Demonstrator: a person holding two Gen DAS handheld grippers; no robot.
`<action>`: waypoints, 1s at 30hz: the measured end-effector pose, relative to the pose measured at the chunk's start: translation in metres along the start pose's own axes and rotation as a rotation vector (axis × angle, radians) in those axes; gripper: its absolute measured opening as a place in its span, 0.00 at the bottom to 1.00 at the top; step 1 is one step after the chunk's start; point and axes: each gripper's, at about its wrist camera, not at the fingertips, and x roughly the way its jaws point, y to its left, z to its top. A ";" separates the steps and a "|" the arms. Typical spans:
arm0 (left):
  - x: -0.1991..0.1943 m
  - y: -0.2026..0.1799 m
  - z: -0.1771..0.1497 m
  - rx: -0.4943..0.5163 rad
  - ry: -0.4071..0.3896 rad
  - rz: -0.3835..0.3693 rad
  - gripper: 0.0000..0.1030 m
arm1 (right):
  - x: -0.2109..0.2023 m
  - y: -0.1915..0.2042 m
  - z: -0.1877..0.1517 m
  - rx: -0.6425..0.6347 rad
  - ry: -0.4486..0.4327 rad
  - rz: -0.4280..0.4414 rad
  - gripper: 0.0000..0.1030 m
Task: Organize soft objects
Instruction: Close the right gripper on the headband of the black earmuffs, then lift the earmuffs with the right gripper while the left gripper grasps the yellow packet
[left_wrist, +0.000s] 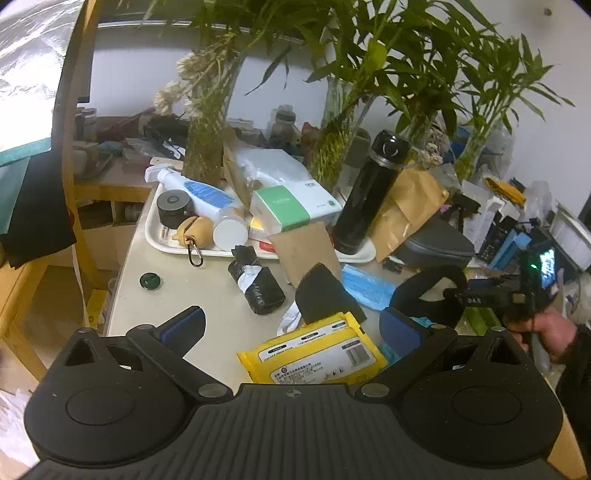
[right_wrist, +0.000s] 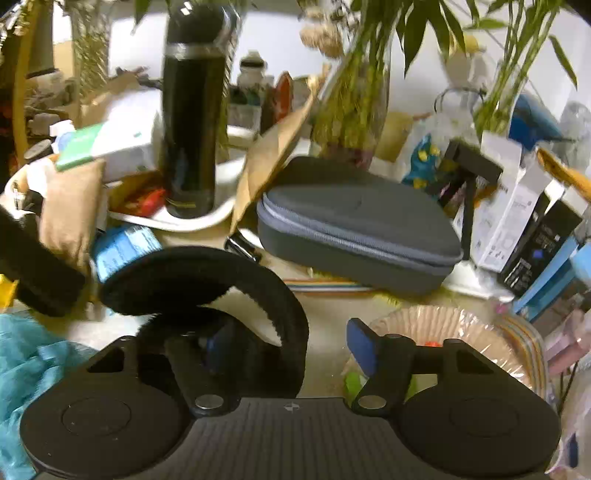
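Behind black strap (right_wrist: 207, 280), grey case (right_wrist: 354, 229)

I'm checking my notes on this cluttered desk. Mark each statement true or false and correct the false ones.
1. The black flask lies on its side. False: it stands upright on the white tray.
2. A yellow wipes pack lies between the left gripper fingers. True.
3. The grey zip case is open. False: it is zipped shut.
4. A black curved strap arches over the right gripper's left finger. True.
5. The green-and-white tissue pack sits on the floor. False: it rests on the tray.
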 end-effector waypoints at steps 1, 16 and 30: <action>0.000 0.000 -0.001 0.001 0.001 -0.002 1.00 | 0.005 0.000 0.000 0.009 0.010 0.005 0.57; 0.011 -0.008 -0.006 0.079 0.036 -0.025 1.00 | -0.066 -0.001 0.020 0.103 -0.125 0.083 0.12; 0.044 -0.025 -0.004 0.321 0.094 -0.186 1.00 | -0.137 -0.013 0.004 0.141 -0.235 0.082 0.12</action>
